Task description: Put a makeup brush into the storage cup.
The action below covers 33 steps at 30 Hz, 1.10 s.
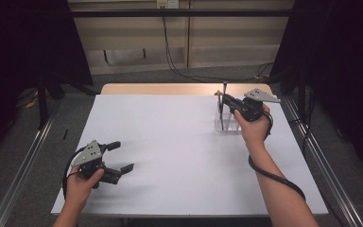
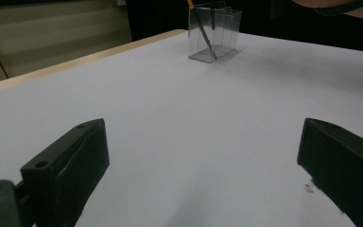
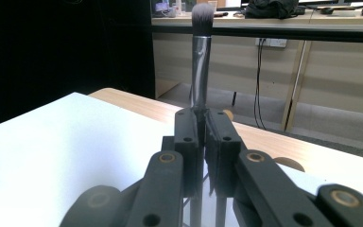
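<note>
- Your right tool (image 1: 229,100) is clamped narrow on the handle of a makeup brush (image 3: 201,61), with both jaws pressed against it.
- The brush stands upright, its long axis vertical, with the bristle head at the top and the handle running down between the jaws.
- You are holding the brush at the far right of the white surface (image 1: 179,142), directly over a clear plastic organizer (image 1: 227,122).
- The left gripper view shows the organizer (image 2: 214,33) as a box with upright dividers, and 1 slim dark stick leaning inside it, tilted, with a yellowish tip at the top.
- I cannot tell from the pictures whether the brush's lower end reaches into the organizer.
- Your left tool (image 1: 121,157) has its jaws spread wide with nothing between them, low over the near left of the surface and well apart from the organizer.
- Count: 1 makeup brush, 1 organizer, 1 leaning stick, 2 tools.
</note>
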Each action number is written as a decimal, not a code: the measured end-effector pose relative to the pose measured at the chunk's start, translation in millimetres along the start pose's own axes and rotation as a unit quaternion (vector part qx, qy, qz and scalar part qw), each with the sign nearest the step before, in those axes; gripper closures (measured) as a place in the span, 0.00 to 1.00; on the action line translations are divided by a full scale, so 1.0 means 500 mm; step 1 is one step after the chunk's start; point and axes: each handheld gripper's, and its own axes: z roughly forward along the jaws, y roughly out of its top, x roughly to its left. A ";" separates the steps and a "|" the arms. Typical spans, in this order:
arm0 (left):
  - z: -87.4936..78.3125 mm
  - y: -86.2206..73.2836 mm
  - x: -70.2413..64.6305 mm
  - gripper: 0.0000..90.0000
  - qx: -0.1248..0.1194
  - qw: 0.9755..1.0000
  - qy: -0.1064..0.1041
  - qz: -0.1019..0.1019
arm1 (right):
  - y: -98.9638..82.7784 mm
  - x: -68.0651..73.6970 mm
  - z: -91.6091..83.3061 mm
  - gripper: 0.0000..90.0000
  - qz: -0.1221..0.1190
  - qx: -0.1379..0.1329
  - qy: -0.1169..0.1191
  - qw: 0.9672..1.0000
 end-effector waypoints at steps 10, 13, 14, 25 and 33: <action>0.000 0.000 -0.001 0.03 0.001 1.000 0.001 0.002 | -0.001 -0.003 -0.004 0.94 -0.002 0.002 -0.003 1.000; 0.000 0.000 -0.001 0.03 0.002 1.000 0.000 0.002 | -0.001 -0.004 -0.005 0.94 -0.001 0.002 -0.004 1.000; 0.000 0.000 -0.001 0.03 0.002 1.000 0.000 0.001 | -0.001 -0.004 -0.006 0.94 -0.002 0.001 -0.004 1.000; 0.000 0.000 -0.001 0.03 0.002 1.000 0.000 0.001 | -0.005 0.000 -0.003 0.94 -0.005 0.003 -0.001 1.000; 0.000 -0.001 0.000 0.03 0.003 1.000 0.001 0.002 | -0.007 0.001 -0.005 0.74 0.004 0.006 0.002 1.000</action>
